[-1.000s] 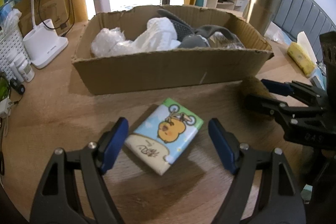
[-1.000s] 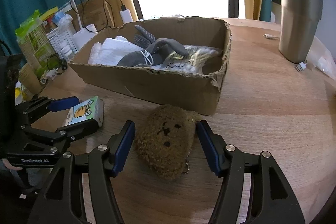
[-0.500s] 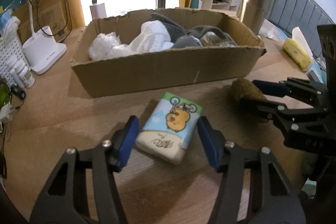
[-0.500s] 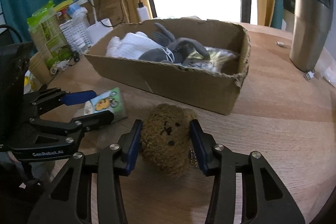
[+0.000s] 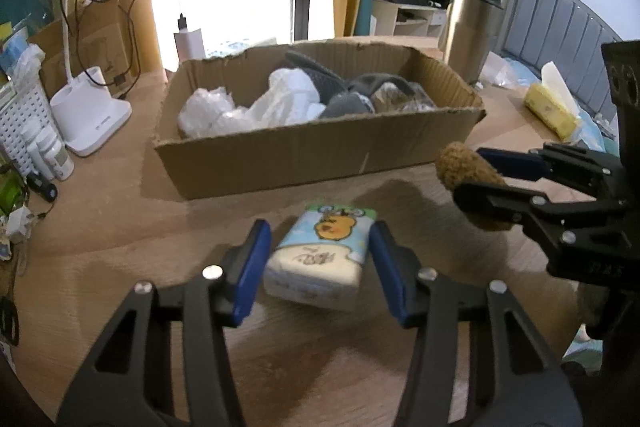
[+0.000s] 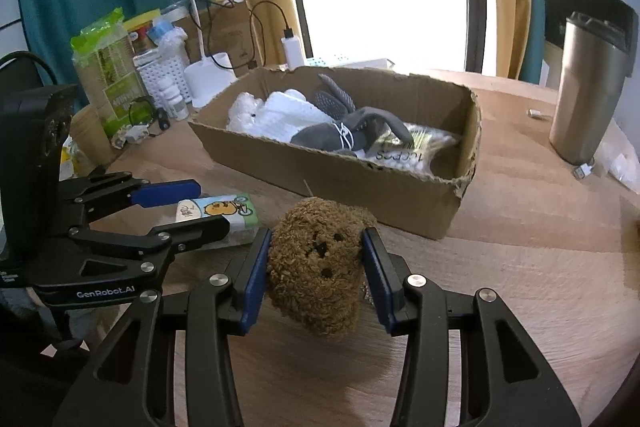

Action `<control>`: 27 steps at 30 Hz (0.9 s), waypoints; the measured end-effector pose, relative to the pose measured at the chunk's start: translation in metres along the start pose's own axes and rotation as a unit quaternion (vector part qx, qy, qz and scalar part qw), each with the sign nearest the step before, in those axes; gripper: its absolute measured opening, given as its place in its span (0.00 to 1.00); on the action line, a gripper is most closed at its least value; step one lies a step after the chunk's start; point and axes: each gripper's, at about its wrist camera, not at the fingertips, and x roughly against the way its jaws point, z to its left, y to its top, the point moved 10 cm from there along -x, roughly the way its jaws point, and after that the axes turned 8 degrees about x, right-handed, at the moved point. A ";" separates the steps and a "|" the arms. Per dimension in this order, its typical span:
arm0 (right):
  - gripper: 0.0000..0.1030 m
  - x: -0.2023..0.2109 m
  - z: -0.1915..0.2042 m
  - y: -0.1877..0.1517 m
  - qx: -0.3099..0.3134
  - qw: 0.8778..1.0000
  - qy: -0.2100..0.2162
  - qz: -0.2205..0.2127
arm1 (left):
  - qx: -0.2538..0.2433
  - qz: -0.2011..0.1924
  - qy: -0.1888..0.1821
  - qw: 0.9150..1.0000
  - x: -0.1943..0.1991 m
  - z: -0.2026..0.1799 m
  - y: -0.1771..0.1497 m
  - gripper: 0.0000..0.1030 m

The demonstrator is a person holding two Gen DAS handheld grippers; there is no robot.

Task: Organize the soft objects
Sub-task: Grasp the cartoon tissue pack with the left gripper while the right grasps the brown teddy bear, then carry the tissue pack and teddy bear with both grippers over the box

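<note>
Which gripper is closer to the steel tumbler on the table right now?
Right. The right gripper, shut on the brown plush bear, sits on the steel tumbler's side; the left gripper, around the tissue pack, is farther away.

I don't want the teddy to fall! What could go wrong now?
1. The right gripper pinches only the sides of the fluffy teddy; the squashy fur might slip out on the way to the box.
2. The left gripper holds the tissue pack near its end, so it could tilt or drop.
3. Both grippers sit close together and might bump when they lift.
</note>
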 end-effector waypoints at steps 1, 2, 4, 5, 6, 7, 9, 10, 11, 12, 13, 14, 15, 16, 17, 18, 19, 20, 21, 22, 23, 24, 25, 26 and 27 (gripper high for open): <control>0.46 0.001 0.001 0.001 0.001 1.000 -0.001 -0.002 | -0.001 -0.003 -0.001 1.000 0.002 -0.001 0.001 0.51; 0.46 0.003 0.001 0.003 0.002 1.000 -0.002 -0.004 | -0.001 -0.006 -0.002 1.000 0.004 -0.001 0.002 0.50; 0.46 0.005 0.002 0.004 0.004 1.000 -0.004 -0.006 | -0.002 -0.011 -0.004 1.000 0.008 -0.002 0.004 0.50; 0.46 0.006 0.002 0.005 0.006 1.000 -0.006 -0.007 | -0.002 -0.013 -0.005 1.000 0.010 -0.002 0.005 0.49; 0.46 0.007 0.002 0.005 0.007 1.000 -0.007 -0.008 | -0.002 -0.015 -0.005 1.000 0.012 -0.002 0.006 0.49; 0.46 0.008 0.002 0.006 0.008 1.000 -0.007 -0.008 | -0.002 -0.017 -0.006 1.000 0.013 -0.002 0.007 0.49; 0.46 0.010 0.002 0.007 0.009 1.000 -0.010 -0.010 | -0.003 -0.021 -0.006 1.000 0.017 -0.002 0.008 0.49; 0.46 0.011 0.002 0.007 0.009 1.000 -0.011 -0.011 | -0.003 -0.024 -0.006 1.000 0.019 -0.002 0.010 0.49; 0.46 0.012 0.002 0.008 0.010 1.000 -0.012 -0.012 | -0.002 -0.027 -0.006 1.000 0.020 -0.002 0.011 0.49; 0.46 0.013 0.002 0.009 0.010 1.000 -0.013 -0.013 | -0.002 -0.029 -0.006 1.000 0.021 -0.001 0.012 0.49; 0.46 0.013 0.002 0.010 0.011 1.000 -0.014 -0.014 | -0.001 -0.031 -0.007 0.999 0.023 -0.001 0.014 0.48; 0.46 0.014 0.002 0.011 0.011 1.000 -0.016 -0.015 | 0.000 -0.034 -0.008 0.999 0.025 -0.001 0.016 0.48; 0.46 0.015 0.002 0.012 0.012 1.000 -0.017 -0.016 | 0.000 -0.036 -0.008 0.999 0.027 -0.001 0.017 0.48; 0.46 0.016 0.001 0.013 0.012 1.000 -0.018 -0.017 | 0.001 -0.039 -0.008 0.999 0.028 -0.001 0.018 0.48; 0.46 0.018 0.001 0.015 0.013 1.000 -0.020 -0.019 | 0.000 -0.042 -0.009 0.999 0.030 -0.001 0.021 0.48; 0.46 0.018 0.001 0.016 0.013 1.000 -0.021 -0.020 | 0.000 -0.046 -0.009 0.999 0.033 -0.002 0.023 0.48; 0.46 0.019 0.000 0.017 0.014 0.999 -0.022 -0.021 | 0.000 -0.049 -0.010 0.999 0.035 -0.002 0.025 0.48; 0.46 0.021 0.000 0.019 0.015 0.999 -0.023 -0.023 | 0.000 -0.052 -0.011 0.999 0.037 -0.003 0.027 0.48; 0.46 0.022 -0.001 0.021 0.016 0.999 -0.024 -0.024 | 0.001 -0.055 -0.011 0.998 0.038 -0.002 0.029 0.48; 0.46 0.023 -0.002 0.022 0.018 0.999 -0.026 -0.025 | 0.001 -0.059 -0.012 0.998 0.041 -0.002 0.033 0.48; 0.46 0.024 -0.003 0.024 0.018 0.999 -0.027 -0.026 | 0.001 -0.061 -0.012 0.998 0.042 -0.002 0.034 0.48; 0.46 0.025 -0.004 0.025 0.019 0.999 -0.028 -0.027 | 0.002 -0.064 -0.013 0.998 0.044 -0.002 0.038 0.48; 0.46 0.026 -0.005 0.026 0.019 0.999 -0.030 -0.028 | 0.002 -0.067 -0.013 0.998 0.046 -0.002 0.039 0.48; 0.46 0.027 -0.007 0.028 0.019 0.999 -0.031 -0.029 | 0.003 -0.070 -0.014 0.997 0.047 -0.002 0.042 0.48; 0.46 0.028 -0.008 0.029 0.019 0.999 -0.033 -0.031 | 0.003 -0.072 -0.014 0.997 0.048 -0.002 0.044 0.48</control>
